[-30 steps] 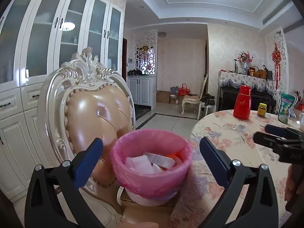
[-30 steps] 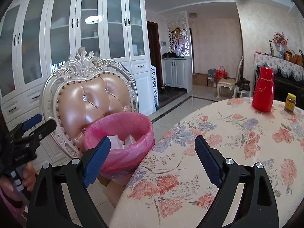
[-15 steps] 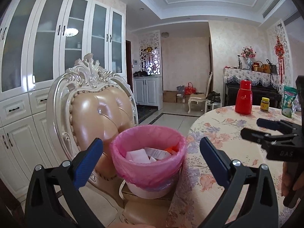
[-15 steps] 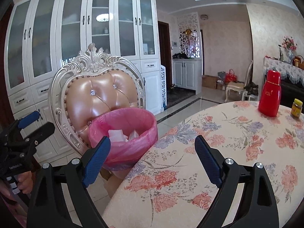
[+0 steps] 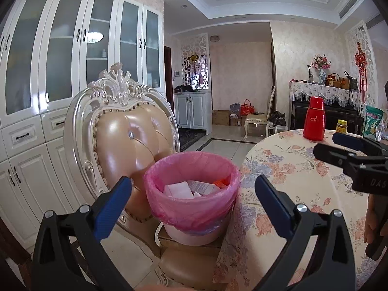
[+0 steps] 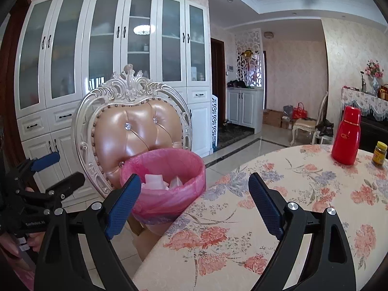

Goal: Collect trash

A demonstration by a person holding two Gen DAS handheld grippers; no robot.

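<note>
A small bin lined with a pink bag (image 5: 194, 201) (image 6: 167, 189) stands on the seat of an ornate chair, beside the table edge. White paper scraps and an orange bit lie inside it. My left gripper (image 5: 192, 194) is open and empty, held a short way back from the bin. My right gripper (image 6: 195, 194) is open and empty too, over the table edge to the right of the bin. Each gripper shows in the other's view: the right gripper (image 5: 339, 150) at the far right, the left gripper (image 6: 55, 172) at the far left.
The chair's padded back (image 5: 128, 143) (image 6: 138, 131) rises behind the bin. The round table has a floral cloth (image 5: 303, 177) (image 6: 303, 194). On it stand a red flask (image 5: 314, 121) (image 6: 345, 135), a yellow-lidded jar (image 5: 342, 126) (image 6: 379, 154) and a green packet (image 5: 372, 123). White cabinets (image 6: 109, 60) line the left wall.
Both grippers have drawn back and up from the bin, which now looks smaller and farther. Both stay open and empty.
</note>
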